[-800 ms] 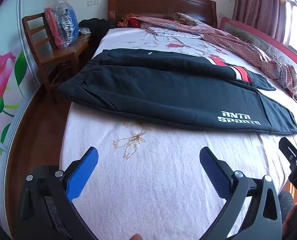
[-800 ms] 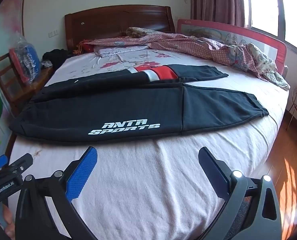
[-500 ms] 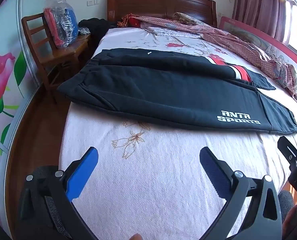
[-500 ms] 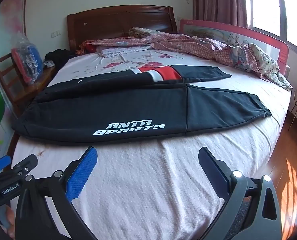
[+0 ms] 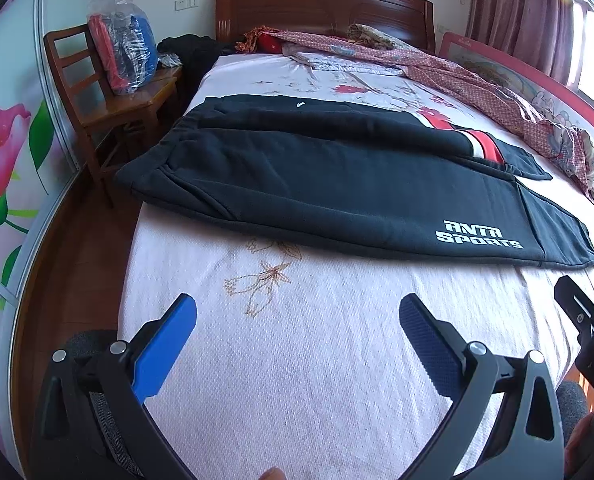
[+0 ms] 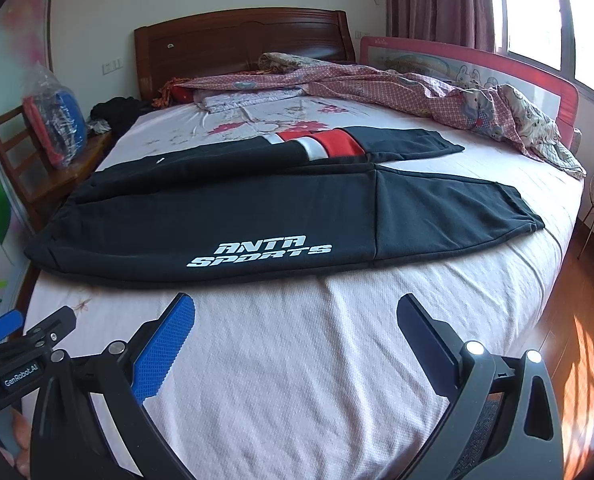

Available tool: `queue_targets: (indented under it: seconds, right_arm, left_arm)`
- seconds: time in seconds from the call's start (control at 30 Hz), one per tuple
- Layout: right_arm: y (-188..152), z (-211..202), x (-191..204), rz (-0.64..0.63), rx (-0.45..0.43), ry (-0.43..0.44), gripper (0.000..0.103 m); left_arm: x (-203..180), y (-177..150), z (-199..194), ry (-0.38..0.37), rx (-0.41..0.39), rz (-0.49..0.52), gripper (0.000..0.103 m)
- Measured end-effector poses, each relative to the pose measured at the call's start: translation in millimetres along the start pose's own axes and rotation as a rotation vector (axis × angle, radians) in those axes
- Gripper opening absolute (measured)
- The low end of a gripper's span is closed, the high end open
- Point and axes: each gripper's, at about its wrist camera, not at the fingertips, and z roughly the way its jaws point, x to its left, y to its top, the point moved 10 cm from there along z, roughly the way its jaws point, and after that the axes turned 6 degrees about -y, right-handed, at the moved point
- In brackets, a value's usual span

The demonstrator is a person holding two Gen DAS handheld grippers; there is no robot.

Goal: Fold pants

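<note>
Both claws hang over the near, bare part of the bed (image 5: 305, 380), each with its jaws spread wide and nothing between them. Ahead of the left claw (image 5: 297, 320) the black pants (image 5: 337, 184) lie flat across the bed, waistband off to its left, cuffs off to its right, well clear of the fingertips. From the right claw (image 6: 295, 314) the same pants (image 6: 225, 208) lie just ahead, the white "ANTA SPORTS" print (image 6: 261, 255) nearly straight in front. The 2 legs lie side by side, the farther one bearing a red and white band (image 6: 321, 145). A rumpled quilt (image 6: 417, 92) lies beyond the pants.
</note>
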Motion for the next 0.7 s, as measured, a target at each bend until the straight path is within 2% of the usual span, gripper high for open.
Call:
queue_targets:
  seconds: [0.53, 0.7]
  right_arm:
    - [-1.6, 0.2, 1.6, -0.017, 0.005, -0.014, 0.1]
    - [-1.7, 1.1, 2.5, 0.015, 0.008, 0.012, 0.1]
  left_arm:
    - [0.1, -1.2, -0.1, -0.006, 0.006, -0.004, 0.101]
    - [0.0, -1.4, 0.0, -0.009, 0.009, -0.007, 0.101]
